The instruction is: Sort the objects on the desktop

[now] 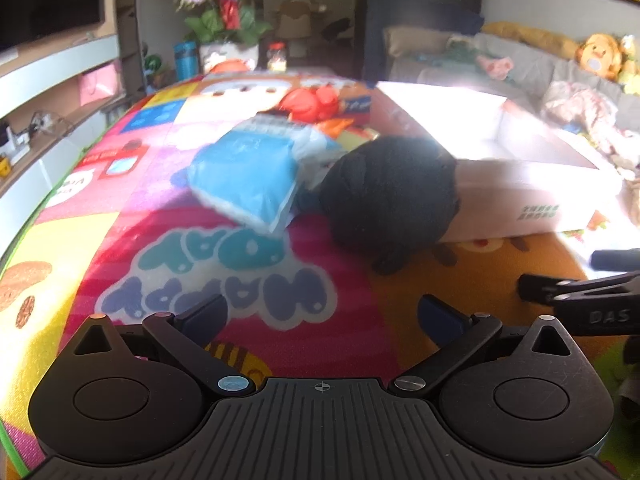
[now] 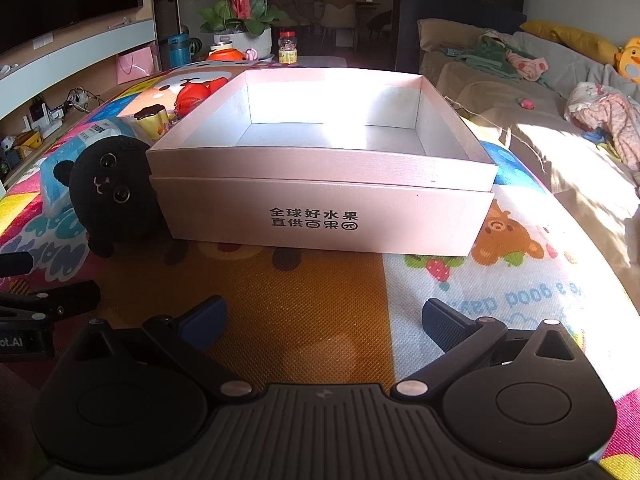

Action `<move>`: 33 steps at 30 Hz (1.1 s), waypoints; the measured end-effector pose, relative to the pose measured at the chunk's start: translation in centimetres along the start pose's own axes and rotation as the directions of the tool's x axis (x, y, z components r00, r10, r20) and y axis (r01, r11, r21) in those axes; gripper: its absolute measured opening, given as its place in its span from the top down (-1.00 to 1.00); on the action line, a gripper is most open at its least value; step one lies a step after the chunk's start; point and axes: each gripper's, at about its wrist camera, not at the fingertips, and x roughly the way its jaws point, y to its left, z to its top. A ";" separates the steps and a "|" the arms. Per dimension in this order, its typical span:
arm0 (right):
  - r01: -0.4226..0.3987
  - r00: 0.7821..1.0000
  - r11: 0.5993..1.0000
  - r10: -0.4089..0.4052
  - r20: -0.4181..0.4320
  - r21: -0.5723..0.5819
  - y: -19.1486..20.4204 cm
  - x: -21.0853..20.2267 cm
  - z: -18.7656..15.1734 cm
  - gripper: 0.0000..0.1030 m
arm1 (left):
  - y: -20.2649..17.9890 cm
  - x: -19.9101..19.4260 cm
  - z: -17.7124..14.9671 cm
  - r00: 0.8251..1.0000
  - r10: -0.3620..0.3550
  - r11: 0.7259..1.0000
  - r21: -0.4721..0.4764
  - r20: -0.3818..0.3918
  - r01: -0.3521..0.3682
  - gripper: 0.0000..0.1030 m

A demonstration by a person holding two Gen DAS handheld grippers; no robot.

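Note:
A pale pink open box (image 2: 320, 216) stands on the colourful play mat, empty inside; it also shows in the left wrist view (image 1: 520, 200). A black round plush toy (image 2: 110, 188) leans against its left side, seen also in the left wrist view (image 1: 390, 192). A blue tissue pack (image 1: 248, 172) lies left of the plush. A red toy (image 1: 310, 102) and a yellow packet (image 2: 154, 120) lie behind. My left gripper (image 1: 322, 318) is open and empty, short of the plush. My right gripper (image 2: 324, 318) is open and empty, facing the box front.
The play mat (image 2: 320, 288) covers the surface. A flower pot (image 2: 240, 12), a blue bottle (image 2: 178, 50) and a jar (image 2: 288, 48) stand at the far end. A sofa with clothes and toys (image 2: 560, 80) is on the right, shelves (image 2: 60, 92) on the left.

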 end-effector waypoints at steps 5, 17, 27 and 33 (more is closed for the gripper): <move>0.004 1.000 1.000 -0.004 0.012 0.001 0.0 -0.1 -0.2 -1.00 | -1.9 -1.1 1.3 0.993 -0.017 0.995 0.103 0.119 0.005 -1.00; -0.006 1.000 1.000 0.006 0.013 0.005 -0.1 -0.1 -0.3 -1.00 | -2.9 1.2 3.7 0.990 -0.078 0.981 0.185 0.121 0.055 -0.37; -0.032 0.999 0.999 0.032 -0.001 -0.010 -0.5 -0.1 -0.2 -1.00 | -0.9 -2.8 1.3 0.976 -0.218 0.964 0.161 0.030 0.210 -0.28; -0.095 0.995 0.995 0.095 0.007 0.019 -1.5 -0.7 0.1 -1.00 | 0.8 -4.9 -0.9 0.971 -0.237 0.959 0.156 -0.024 0.237 -0.63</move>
